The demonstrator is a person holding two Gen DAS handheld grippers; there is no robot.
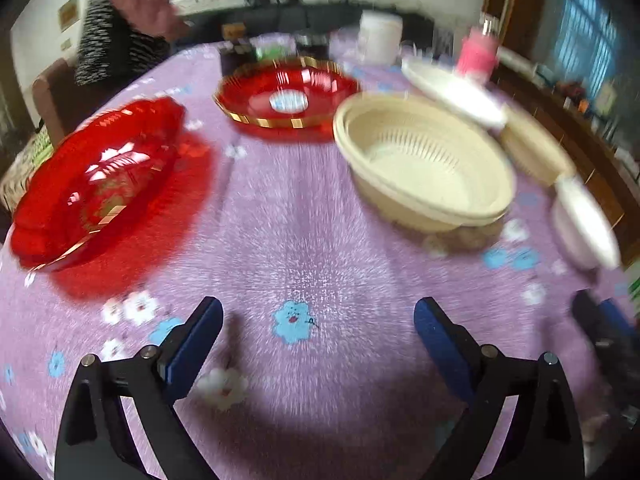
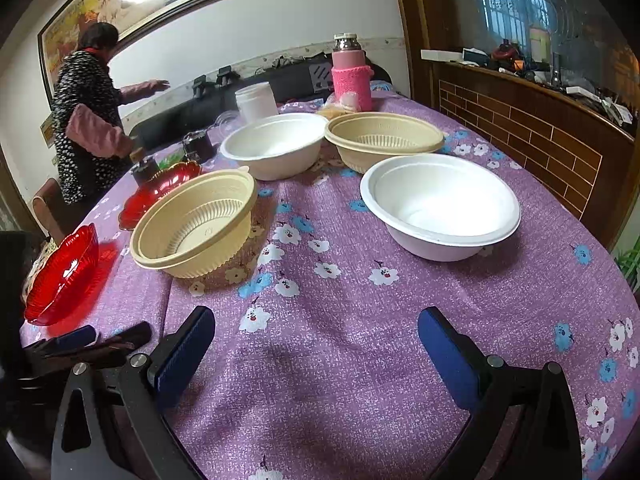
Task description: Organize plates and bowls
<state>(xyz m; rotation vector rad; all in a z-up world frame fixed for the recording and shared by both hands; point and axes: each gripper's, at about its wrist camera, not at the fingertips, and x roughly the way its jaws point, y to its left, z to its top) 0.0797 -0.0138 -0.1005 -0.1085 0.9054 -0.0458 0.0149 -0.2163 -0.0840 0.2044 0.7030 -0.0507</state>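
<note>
Plates and bowls sit spread over our round table with its purple flowered cloth [image 2: 340, 360], none stacked yet, so we judge the sorting barely begun. The near red translucent plastic plate [image 1: 100, 184] lies at our left, and the second red plate with a gold rim [image 1: 286, 98] sits farther back; between them is bare cloth. The cream plastic bowl with a slotted strainer insert [image 1: 424, 160] stands right of centre.

Our left gripper [image 1: 318, 334] hangs over the cloth with its jaws wide apart and nothing between them, aimed at the gap between the near red plate and the cream bowl. Our right gripper [image 2: 316, 338] also has its jaws spread wide and empty above bare cloth. Both seem poised this way because no item has been chosen; like pieces lie apart, so pairing reds with reds and creams with creams looks the sensible plan.

The left wrist view is blurred, yet it alone shows the gold-rimmed plate whole. The right wrist view is sharp and gives what the left barely shows: the near white foam bowl [image 2: 440, 208], the far white foam bowl [image 2: 276, 144], a second cream strainer bowl [image 2: 384, 140], and a pink-sleeved flask [image 2: 351, 76]. A person in a dark speckled top [image 2: 86, 120] stands beyond the table.
</note>
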